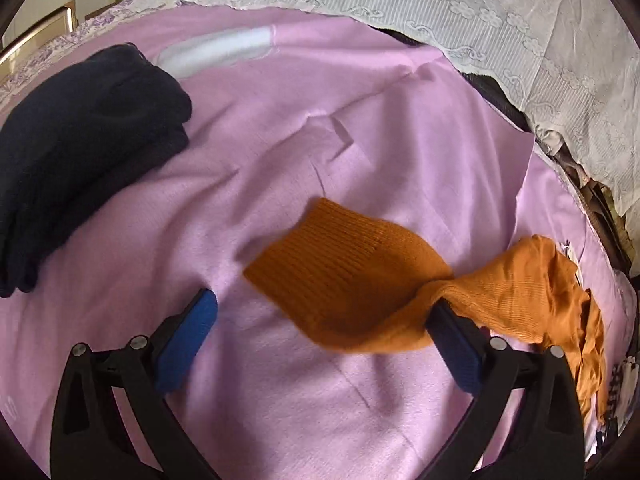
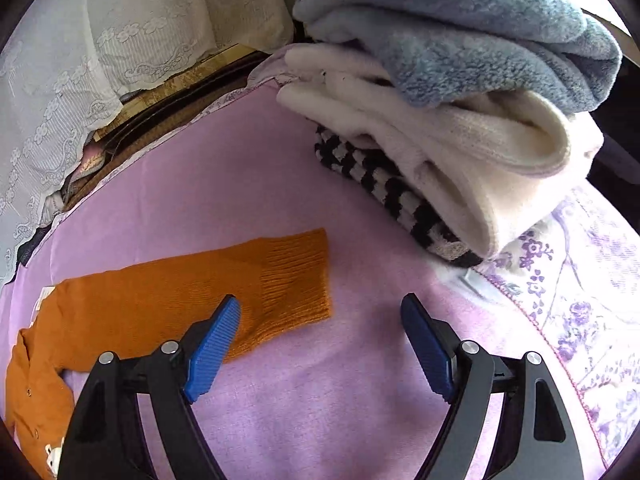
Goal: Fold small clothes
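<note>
An orange knit garment [image 1: 360, 280] lies on the pink cloth [image 1: 280, 160]. In the left wrist view one sleeve with a ribbed cuff is twisted and partly lifted, blurred, draped against the right blue pad [image 1: 452, 344]. My left gripper [image 1: 320, 300] is open, the sleeve lying between and just ahead of its pads. In the right wrist view the other sleeve [image 2: 200, 292] lies flat, its ribbed cuff toward the right. My right gripper [image 2: 320, 308] is open and empty, its left pad [image 2: 212, 348] over the sleeve's lower edge.
A folded dark navy garment [image 1: 80, 152] lies at the left. A stack of folded clothes, blue fleece [image 2: 460, 28], cream [image 2: 460, 148] and black-and-white check [image 2: 392, 196], stands at the far right. White lace fabric [image 1: 480, 20] borders the back. A floral sheet [image 2: 580, 300] lies at the right.
</note>
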Tool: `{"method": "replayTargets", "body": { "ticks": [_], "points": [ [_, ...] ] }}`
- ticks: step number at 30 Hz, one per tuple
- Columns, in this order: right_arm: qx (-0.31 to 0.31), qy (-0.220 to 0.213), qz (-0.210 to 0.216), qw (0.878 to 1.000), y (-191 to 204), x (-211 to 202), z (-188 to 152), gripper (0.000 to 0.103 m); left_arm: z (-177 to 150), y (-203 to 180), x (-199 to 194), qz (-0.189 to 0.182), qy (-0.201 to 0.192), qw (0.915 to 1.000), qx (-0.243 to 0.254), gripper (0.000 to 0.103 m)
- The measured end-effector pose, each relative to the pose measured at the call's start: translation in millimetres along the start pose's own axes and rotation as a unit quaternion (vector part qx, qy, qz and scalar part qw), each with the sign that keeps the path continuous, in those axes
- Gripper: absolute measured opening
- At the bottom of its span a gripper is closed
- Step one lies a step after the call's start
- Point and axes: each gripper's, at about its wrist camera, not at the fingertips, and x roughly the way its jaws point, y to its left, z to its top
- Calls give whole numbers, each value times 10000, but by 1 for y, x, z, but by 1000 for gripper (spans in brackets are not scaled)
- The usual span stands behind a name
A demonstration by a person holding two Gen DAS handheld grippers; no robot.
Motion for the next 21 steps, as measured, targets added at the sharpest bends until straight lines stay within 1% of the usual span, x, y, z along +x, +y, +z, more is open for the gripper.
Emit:
{"method": "replayTargets", "body": {
  "ticks": [1,3,4,6,7,8,9,10,11,12,13,14,16,18,20,21],
  "points": [
    [15,14,20,10000,-2,1,0,88,0,1,-6,33,-102,9999,1,99],
    [46,48,66,10000,-5,2,-1,89,2,9,-19,-38,-322,9994,-124,99],
    [30,66,70,9999,-5,3,-1,89,3,13,-26,-171,-388,9990,-166,99],
    [-10,72,64,10000,-3,4,-1,91,7,22,-41,-596,-500,9968,-176,99],
    [-23,69,66,10000,-1,5,-1,92,10,25,-47,-635,-602,9960,-189,99],
    [-40,77,60,9999,-1,6,-1,92,14,28,-50,-482,-702,9962,-200,99],
    [-60,88,50,9999,1,7,-2,93,20,27,-48,-176,-720,9971,-172,99],
    [-79,89,35,9999,1,7,-2,93,27,24,-39,80,-619,9980,-79,99],
    [-95,80,30,9999,0,7,-3,93,32,23,-28,149,-456,9988,42,99],
    [-106,75,32,9999,0,7,-4,93,35,24,-17,125,-258,9995,124,99],
    [-111,77,28,9999,0,7,-4,93,37,24,-6,22,-57,9998,190,99],
    [-117,88,22,9999,0,9,-4,93,37,23,1,-102,54,9996,253,99],
    [-137,122,11,9998,1,11,-5,94,38,16,8,-366,58,9983,455,99],
    [-170,145,-1,9998,3,14,-5,96,38,3,19,-723,272,9933,865,99],
    [-183,144,-7,9997,4,15,-4,96,35,-3,26,-846,331,9909,996,98],
    [-181,143,-2,9997,4,15,-4,96,33,-5,27,-875,295,9900,1065,85]
  ]
}}
